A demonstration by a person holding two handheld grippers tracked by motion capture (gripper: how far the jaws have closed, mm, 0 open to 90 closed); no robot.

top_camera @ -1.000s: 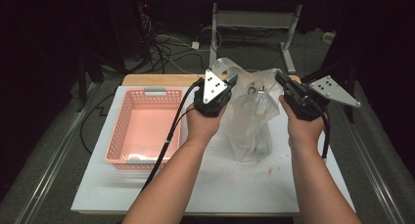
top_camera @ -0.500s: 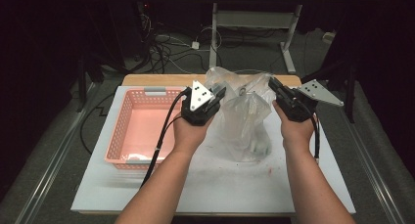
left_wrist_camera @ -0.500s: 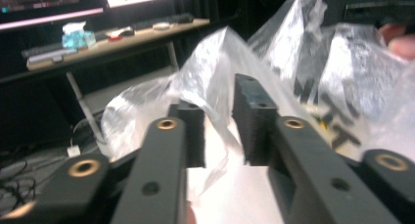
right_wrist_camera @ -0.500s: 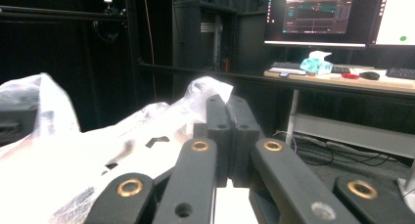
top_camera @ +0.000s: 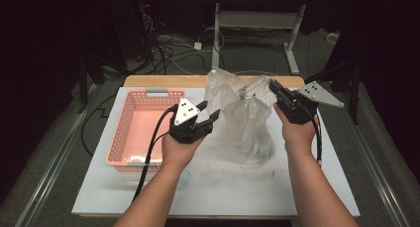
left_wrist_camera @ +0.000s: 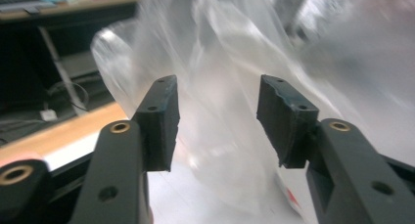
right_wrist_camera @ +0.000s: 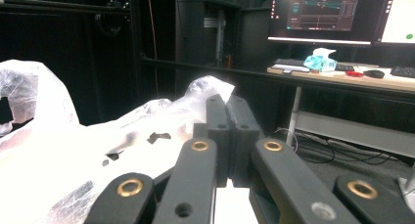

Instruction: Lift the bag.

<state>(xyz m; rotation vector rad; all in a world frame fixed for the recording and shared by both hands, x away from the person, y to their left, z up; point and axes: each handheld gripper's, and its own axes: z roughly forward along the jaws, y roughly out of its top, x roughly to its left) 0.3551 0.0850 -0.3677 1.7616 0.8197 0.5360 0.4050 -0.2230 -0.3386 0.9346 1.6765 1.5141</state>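
The right gripper [right_wrist_camera: 228,106] pinched the bag [top_camera: 245,123] at its rim. The left gripper [top_camera: 207,113], just beside the bag, had just been opening, nothing between its jaws. The film looked light, limp and slippery; its rim seemed the best hold.

The bag [top_camera: 245,123] pinched in the right tongs [top_camera: 273,85] was thin, clear plastic film, crinkled and glossy, catching white glare along its folds. The left tongs [top_camera: 209,111] had matt black plastic jaws with rough-edged rubbery pads [left_wrist_camera: 164,119] and brass-coloured rivets, under a dull grey metal plate. Left of them sat a basket [top_camera: 130,133] of pink moulded plastic lattice. The tabletop [top_camera: 223,187] beneath was a smooth, matt white sheet, lightly smudged, edged in pale wood.
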